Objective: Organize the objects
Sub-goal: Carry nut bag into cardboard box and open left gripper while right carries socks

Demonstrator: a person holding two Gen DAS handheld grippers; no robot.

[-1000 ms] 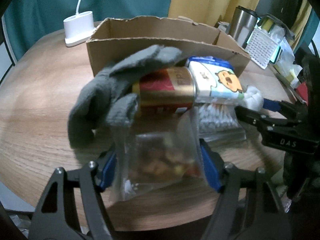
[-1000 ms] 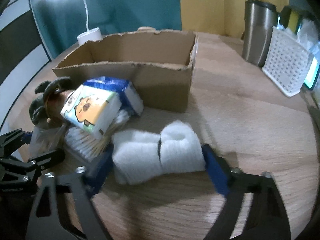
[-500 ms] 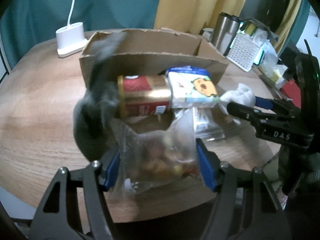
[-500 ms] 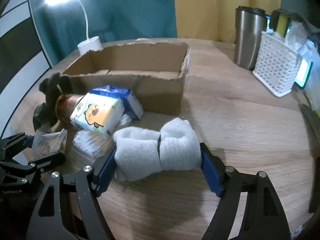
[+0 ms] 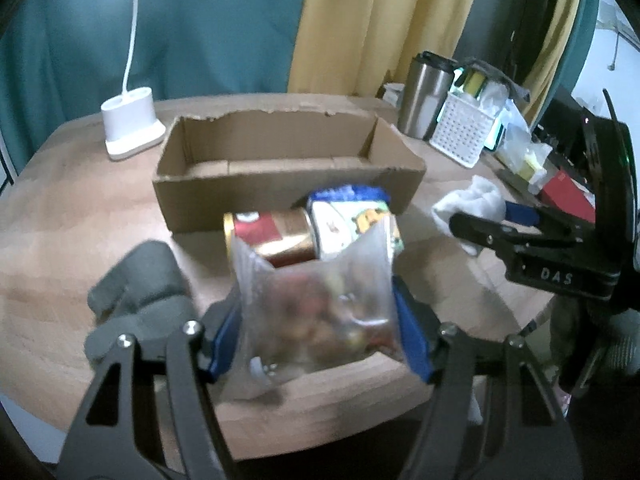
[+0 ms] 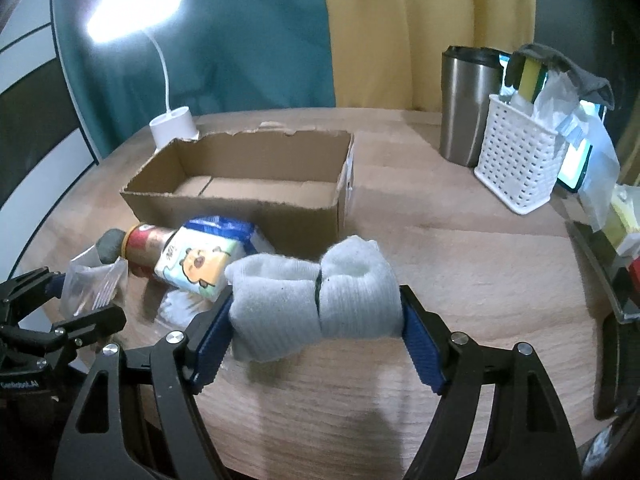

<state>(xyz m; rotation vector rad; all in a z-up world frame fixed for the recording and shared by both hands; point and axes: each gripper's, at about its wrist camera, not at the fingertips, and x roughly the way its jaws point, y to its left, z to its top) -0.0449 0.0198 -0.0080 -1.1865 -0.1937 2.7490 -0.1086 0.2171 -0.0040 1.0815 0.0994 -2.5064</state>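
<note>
A round wooden table [image 6: 460,248] carries everything. Toward its far edge sits an open cardboard box [image 6: 240,176], with a white lamp base [image 6: 174,126] at its far left corner. At the table's far right edge stand a steel tumbler [image 6: 468,104] and a white basket [image 6: 516,164]. Against the box's near wall lie a red and gold can [image 5: 276,236] and a tissue pack [image 5: 352,220] side by side, touching. A grey glove [image 5: 140,292] lies near the table's left edge.

The right gripper [image 6: 316,328] is clamped on a white rolled sock pair [image 6: 316,304], held above the table's near edge. The left gripper [image 5: 316,336] is clamped on a clear snack bag [image 5: 316,308], which stands up between the blue pads, above the near edge in front of the can; its jaws have just closed further on it.
</note>
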